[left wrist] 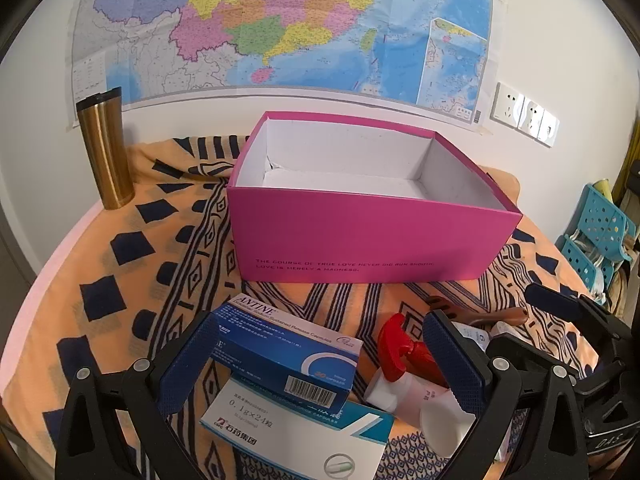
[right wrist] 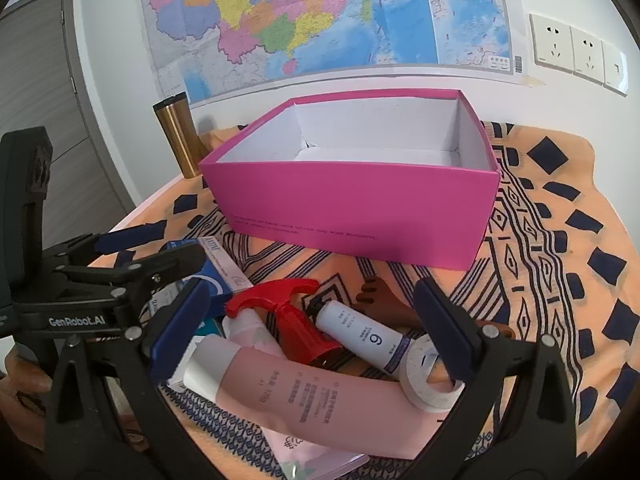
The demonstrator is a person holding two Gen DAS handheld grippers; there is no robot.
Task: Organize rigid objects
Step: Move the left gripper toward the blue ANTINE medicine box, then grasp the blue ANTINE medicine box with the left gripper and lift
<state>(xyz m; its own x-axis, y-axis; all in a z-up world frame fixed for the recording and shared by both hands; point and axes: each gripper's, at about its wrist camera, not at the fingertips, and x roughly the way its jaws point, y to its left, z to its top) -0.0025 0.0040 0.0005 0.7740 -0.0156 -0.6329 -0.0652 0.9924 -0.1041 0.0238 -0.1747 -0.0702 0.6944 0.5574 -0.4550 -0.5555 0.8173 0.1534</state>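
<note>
My left claw [left wrist: 320, 364] hangs spread around the blue carton [left wrist: 286, 354], so I should centre it, close on its long sides and lift it clear of the white carton [left wrist: 296, 436] beneath. My right claw [right wrist: 310, 328] gapes over the pink tube [right wrist: 316, 396], touching nothing. The pink box [left wrist: 360, 236] waits empty behind on a patterned cloth [left wrist: 132, 248], a map [left wrist: 280, 24] on the wall.

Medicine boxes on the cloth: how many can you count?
2. The blue medicine box lies atop the white medicine box, both between the left gripper's fingers. Others may be hidden.
</note>
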